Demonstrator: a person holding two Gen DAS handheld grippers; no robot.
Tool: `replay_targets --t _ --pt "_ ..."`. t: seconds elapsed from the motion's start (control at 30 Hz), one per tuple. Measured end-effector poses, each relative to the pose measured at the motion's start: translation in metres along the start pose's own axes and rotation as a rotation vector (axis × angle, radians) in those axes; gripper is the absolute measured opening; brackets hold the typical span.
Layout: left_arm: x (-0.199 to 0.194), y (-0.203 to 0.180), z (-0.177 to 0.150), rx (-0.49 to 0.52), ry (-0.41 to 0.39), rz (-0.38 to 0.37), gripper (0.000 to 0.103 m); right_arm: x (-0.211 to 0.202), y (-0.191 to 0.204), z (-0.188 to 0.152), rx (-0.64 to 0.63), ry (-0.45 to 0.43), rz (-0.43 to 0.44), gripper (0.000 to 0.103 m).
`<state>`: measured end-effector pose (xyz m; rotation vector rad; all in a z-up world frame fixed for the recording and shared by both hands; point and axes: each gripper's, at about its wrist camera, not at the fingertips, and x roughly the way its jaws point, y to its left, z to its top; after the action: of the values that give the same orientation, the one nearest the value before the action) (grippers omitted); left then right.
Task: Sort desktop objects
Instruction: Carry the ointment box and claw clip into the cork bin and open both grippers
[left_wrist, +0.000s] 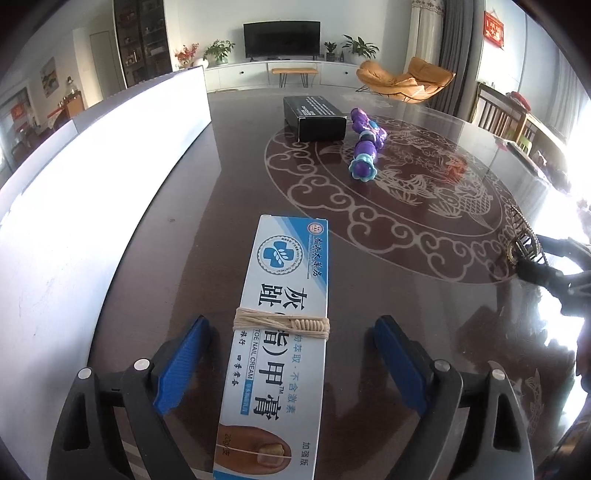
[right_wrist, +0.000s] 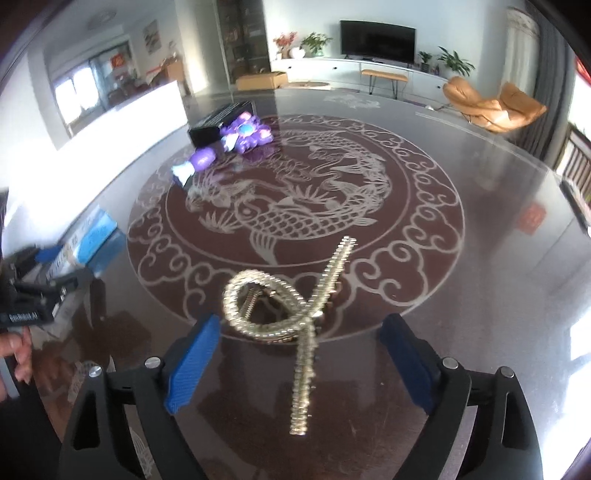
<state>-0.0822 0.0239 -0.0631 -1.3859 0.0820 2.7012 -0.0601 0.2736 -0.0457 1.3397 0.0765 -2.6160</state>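
Note:
A white and blue nail cream box (left_wrist: 277, 339) with a string band lies on the dark table between the open fingers of my left gripper (left_wrist: 291, 354); the pads stand apart from its sides. A gold rhinestone hair clip (right_wrist: 284, 310) lies on the table between the open fingers of my right gripper (right_wrist: 303, 358), not touched. The clip also shows at the right edge of the left wrist view (left_wrist: 524, 243), with the right gripper beside it. A purple toy (left_wrist: 364, 147) and a black box (left_wrist: 314, 118) lie farther back.
A long white box (left_wrist: 92, 177) stands along the table's left side. The table top (right_wrist: 461, 295) is dark glass with a fish and cloud pattern. The nail cream box shows at the left of the right wrist view (right_wrist: 92, 236). Chairs stand beyond the far right edge.

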Motion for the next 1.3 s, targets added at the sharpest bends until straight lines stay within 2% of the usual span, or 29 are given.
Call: replay_targets --t 0.03,0.07,0.1,0.13,0.27,0.33,0.47,0.57,0.7,0.8,0.9,1.03,1.2,1.27,1.3 --pt "0.0 0.0 0.0 0.0 0.0 -0.001 0.091 0.001 0.003 0.0 -0.009 -0.002 -0.006 0.089" --pt "0.0 0.0 0.0 0.0 -0.001 -0.001 0.084 0.003 0.008 0.001 -0.015 -0.008 -0.02 0.088" --pt "-0.003 0.001 0.0 -0.001 -0.015 -0.002 0.071 0.005 0.01 0.004 -0.014 -0.012 -0.033 0.072" --pt "-0.006 0.002 0.001 0.001 -0.028 -0.003 0.044 0.005 0.011 0.006 -0.011 -0.018 -0.064 0.053" --pt "-0.02 0.013 0.0 -0.06 -0.053 -0.086 0.044 -0.007 0.012 0.015 0.002 -0.023 -0.068 0.047" --pt "-0.042 0.017 0.001 -0.088 -0.112 -0.11 0.044 -0.02 0.017 0.017 -0.031 -0.025 -0.053 0.047" --pt "-0.08 0.028 0.0 -0.139 -0.181 -0.153 0.044 -0.048 0.031 0.028 -0.094 -0.052 -0.032 0.047" --pt "-0.117 0.054 0.001 -0.217 -0.246 -0.184 0.044 -0.066 0.053 0.049 -0.133 -0.088 0.009 0.047" --pt "-0.167 0.115 0.01 -0.303 -0.327 -0.142 0.044 -0.082 0.105 0.089 -0.206 -0.148 0.101 0.047" --pt "-0.19 0.168 0.016 -0.337 -0.34 -0.043 0.044 -0.084 0.168 0.126 -0.266 -0.193 0.208 0.047" --pt "-0.191 0.221 0.018 -0.373 -0.297 0.054 0.044 -0.082 0.233 0.154 -0.304 -0.205 0.331 0.047" --pt "-0.165 0.273 0.015 -0.423 -0.192 0.119 0.044 -0.06 0.339 0.173 -0.404 -0.162 0.476 0.047" --pt "-0.12 0.31 -0.002 -0.477 -0.034 0.141 0.044 -0.005 0.425 0.167 -0.488 -0.036 0.538 0.047" --pt "-0.11 0.314 -0.007 -0.485 0.015 0.166 0.05 0.011 0.438 0.163 -0.502 0.001 0.541 0.055" --pt "-0.108 0.315 -0.01 -0.49 0.021 0.176 0.053 0.016 0.44 0.161 -0.501 0.011 0.546 0.069"
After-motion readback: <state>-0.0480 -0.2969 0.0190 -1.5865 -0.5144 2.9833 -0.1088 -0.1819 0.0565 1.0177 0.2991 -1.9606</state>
